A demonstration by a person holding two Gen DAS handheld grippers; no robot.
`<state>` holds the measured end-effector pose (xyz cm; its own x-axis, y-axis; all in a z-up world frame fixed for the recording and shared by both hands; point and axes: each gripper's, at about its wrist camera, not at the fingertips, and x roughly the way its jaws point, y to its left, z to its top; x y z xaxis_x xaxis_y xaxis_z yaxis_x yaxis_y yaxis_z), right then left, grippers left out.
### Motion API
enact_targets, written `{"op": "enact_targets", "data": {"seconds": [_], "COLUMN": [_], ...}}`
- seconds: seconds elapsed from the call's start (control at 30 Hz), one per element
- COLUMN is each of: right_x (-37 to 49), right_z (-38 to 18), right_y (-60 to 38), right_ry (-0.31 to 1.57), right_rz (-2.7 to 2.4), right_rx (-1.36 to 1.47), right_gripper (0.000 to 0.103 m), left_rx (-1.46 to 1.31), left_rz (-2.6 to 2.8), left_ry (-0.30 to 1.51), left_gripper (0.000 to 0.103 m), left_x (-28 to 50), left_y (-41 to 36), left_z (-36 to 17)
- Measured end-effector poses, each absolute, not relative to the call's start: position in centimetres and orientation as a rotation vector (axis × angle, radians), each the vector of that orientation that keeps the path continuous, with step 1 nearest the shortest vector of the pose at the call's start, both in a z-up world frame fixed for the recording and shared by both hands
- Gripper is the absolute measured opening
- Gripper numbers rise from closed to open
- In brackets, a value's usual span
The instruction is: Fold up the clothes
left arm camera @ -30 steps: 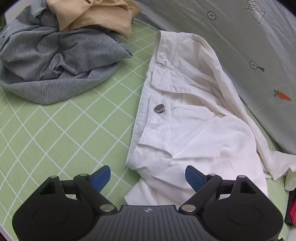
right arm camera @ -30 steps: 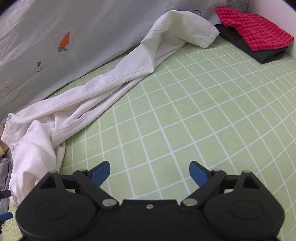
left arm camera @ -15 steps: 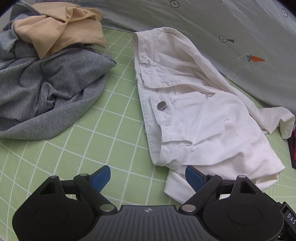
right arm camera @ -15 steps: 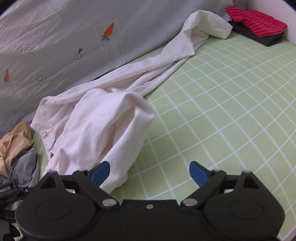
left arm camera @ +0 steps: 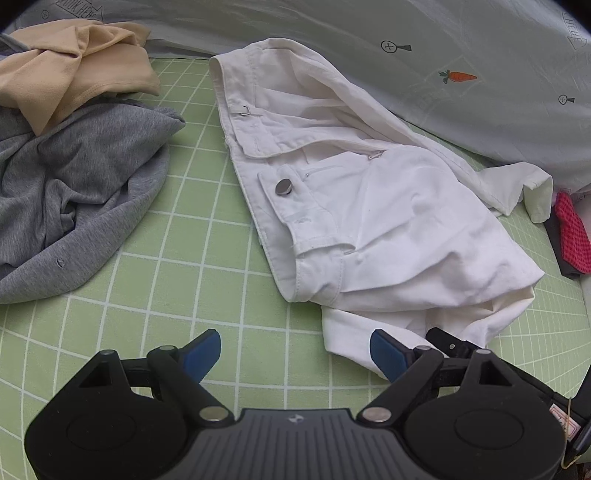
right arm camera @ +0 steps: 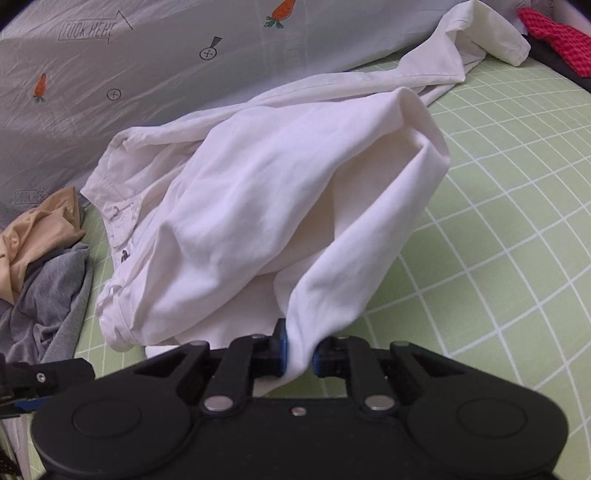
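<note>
The trousers (left arm camera: 369,206) lie on the sheet (left arm camera: 192,229) — sweater (left arm camera: 74,184) left, quilt (left arm camera: 461,55) behind.

A home bedroom, green checked bedsheet (left arm camera: 192,236) underfoot, pale grey carrot-print duvet (right arm camera: 166,55) bunched behind, crumpled grey jersey garment (left arm camera: 74,192), white trousers (left arm camera: 369,206), folded red checked cloth (right arm camera: 554,33) stacked aside

green grid-patterned sheet (left arm camera: 207,258), pale grey duvet (left arm camera: 461,33) printed with an orange carrot (left arm camera: 458,76)

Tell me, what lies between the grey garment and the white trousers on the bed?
In the left wrist view, only bare green checked sheet lies between the grey garment and the white trousers.
</note>
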<state>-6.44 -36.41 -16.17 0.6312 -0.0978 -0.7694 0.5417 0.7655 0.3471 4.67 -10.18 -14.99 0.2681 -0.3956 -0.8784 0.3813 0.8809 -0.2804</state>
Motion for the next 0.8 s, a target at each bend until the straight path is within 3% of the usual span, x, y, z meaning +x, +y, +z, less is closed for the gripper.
{"op": "enact_targets", "data": {"seconds": [0.33, 0.53, 0.63, 0.7, 0.8], "right_x": [-6.8, -6.3, -5.7, -5.4, -5.2], "right_z": [-11.1, -11.6, -13.4, -14.2, -15.0], "right_y": [-40.1, -44.6, -46.1, -46.4, -45.8], "right_ry": [0.759, 0.807, 0.869, 0.888, 0.906], "right_rz": [-0.271, -0.277, -0.275, -0.284, -0.281], "right_rx": [0.404, 0.374, 0.422, 0.431, 0.454], "right_gripper": [0.007, 0.008, 0.017, 0.038, 0.056], "left_rx": [-0.251, -0.337, -0.337, -0.325, -0.309], "left_rz": [-0.395, -0.36, -0.355, -0.352, -0.337], "left_ry": [1.216, 1.242, 1.257, 1.263, 1.274], "left_gripper": [0.088, 0.088, 0.088, 0.088, 0.088], "left_x": [2.4, 2.1, 2.8, 3.3, 4.0], "left_y": [-12.0, -14.6, -16.0, -16.6, -17.0], "left_z": [-15.6, -17.1, -18.0, -18.6, -19.3]}}
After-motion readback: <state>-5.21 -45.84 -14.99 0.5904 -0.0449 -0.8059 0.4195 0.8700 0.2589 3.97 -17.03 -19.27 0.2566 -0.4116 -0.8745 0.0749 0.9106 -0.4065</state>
